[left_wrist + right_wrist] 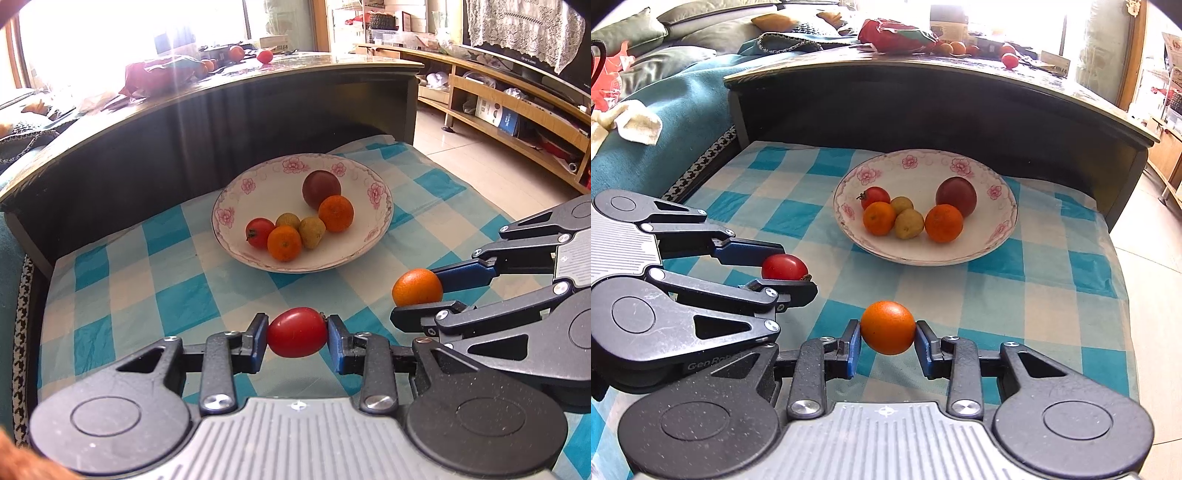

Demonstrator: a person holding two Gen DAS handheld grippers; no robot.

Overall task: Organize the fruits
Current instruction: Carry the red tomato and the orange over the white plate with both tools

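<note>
My left gripper is shut on a red tomato, held above the blue checked cloth. My right gripper is shut on a small orange. Each gripper shows in the other's view: the right gripper with its orange at the right, the left gripper with its tomato at the left. Beyond both stands a white flowered plate, also seen as the plate, holding a small tomato, two oranges, two greenish fruits and a dark red round fruit.
A dark curved table rises right behind the plate, with loose fruit and a red bag on top. A teal-covered sofa lies to the left, tiled floor and a wooden shelf unit to the right.
</note>
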